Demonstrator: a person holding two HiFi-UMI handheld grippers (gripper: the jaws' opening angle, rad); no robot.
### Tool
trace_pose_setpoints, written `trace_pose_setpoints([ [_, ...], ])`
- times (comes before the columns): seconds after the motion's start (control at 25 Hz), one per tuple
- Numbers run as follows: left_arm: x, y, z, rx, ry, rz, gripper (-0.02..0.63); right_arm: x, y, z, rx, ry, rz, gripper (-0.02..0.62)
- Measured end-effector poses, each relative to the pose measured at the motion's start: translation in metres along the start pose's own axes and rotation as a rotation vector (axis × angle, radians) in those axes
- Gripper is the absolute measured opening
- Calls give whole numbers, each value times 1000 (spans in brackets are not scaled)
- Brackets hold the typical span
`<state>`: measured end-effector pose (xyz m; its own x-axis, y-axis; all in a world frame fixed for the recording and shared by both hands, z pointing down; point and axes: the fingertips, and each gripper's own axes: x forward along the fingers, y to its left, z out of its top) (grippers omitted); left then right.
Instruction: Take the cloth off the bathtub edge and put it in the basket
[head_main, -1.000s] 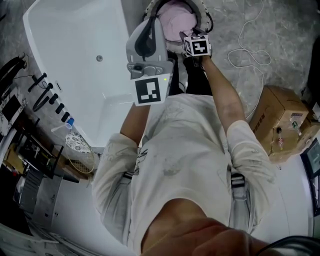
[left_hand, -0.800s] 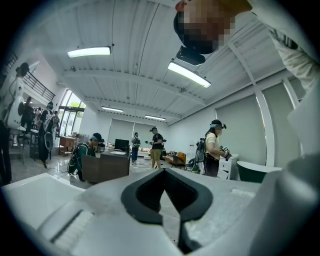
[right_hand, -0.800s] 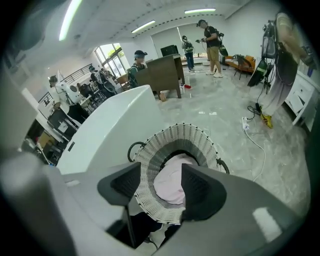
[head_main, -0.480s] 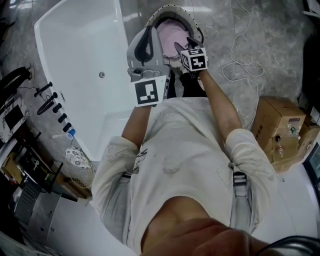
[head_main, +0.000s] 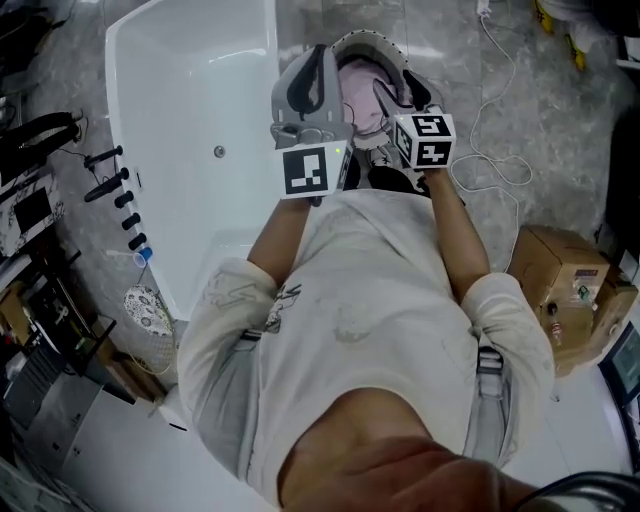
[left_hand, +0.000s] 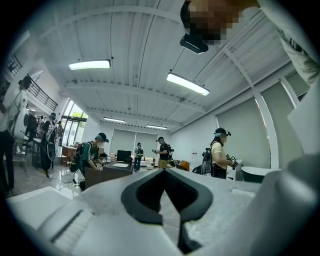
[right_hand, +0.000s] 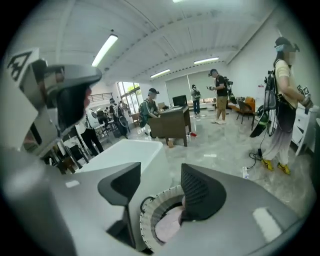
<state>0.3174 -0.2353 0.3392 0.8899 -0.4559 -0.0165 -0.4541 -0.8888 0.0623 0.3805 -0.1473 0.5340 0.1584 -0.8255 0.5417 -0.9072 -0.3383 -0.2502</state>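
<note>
The pink cloth (head_main: 362, 75) lies inside the round white basket (head_main: 345, 42) on the floor beside the white bathtub (head_main: 180, 100). My right gripper (head_main: 385, 100) hangs above the basket, open, with nothing between its jaws. In the right gripper view the basket (right_hand: 150, 215) and the cloth (right_hand: 169, 225) show below the right gripper (right_hand: 160, 170), with the bathtub (right_hand: 125, 155) behind. My left gripper (head_main: 320, 55) is held beside it over the tub's end. In the left gripper view the left gripper (left_hand: 162, 172) points level into the room, jaws together and empty.
Black taps (head_main: 115, 185) line the tub's left edge. A white cable (head_main: 495, 130) loops on the grey floor right of the basket, and a cardboard box (head_main: 565, 290) stands further right. Several people (right_hand: 150, 112) and a desk are across the room.
Both grippers have risen, the right one much more, coming up out of the basket with empty jaws. The pink cloth stays in the basket.
</note>
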Motion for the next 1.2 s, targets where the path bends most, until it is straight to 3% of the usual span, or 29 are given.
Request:
trace_pose_setpoints([
  [0.4, -11, 9, 27, 10, -23, 19, 2, -80, 36, 147, -129, -338, 2, 258],
  [0.6, -17, 26, 41, 21, -51, 69, 2, -105, 61, 198, -198, -470, 45, 258],
  [0.96, -59, 80, 49, 37, -72, 280, 2, -76, 121, 208, -321, -462, 212, 258],
  [1.2, -121, 139, 54, 65, -60, 525, 2, -43, 206, 205, -417, -420, 453, 258],
])
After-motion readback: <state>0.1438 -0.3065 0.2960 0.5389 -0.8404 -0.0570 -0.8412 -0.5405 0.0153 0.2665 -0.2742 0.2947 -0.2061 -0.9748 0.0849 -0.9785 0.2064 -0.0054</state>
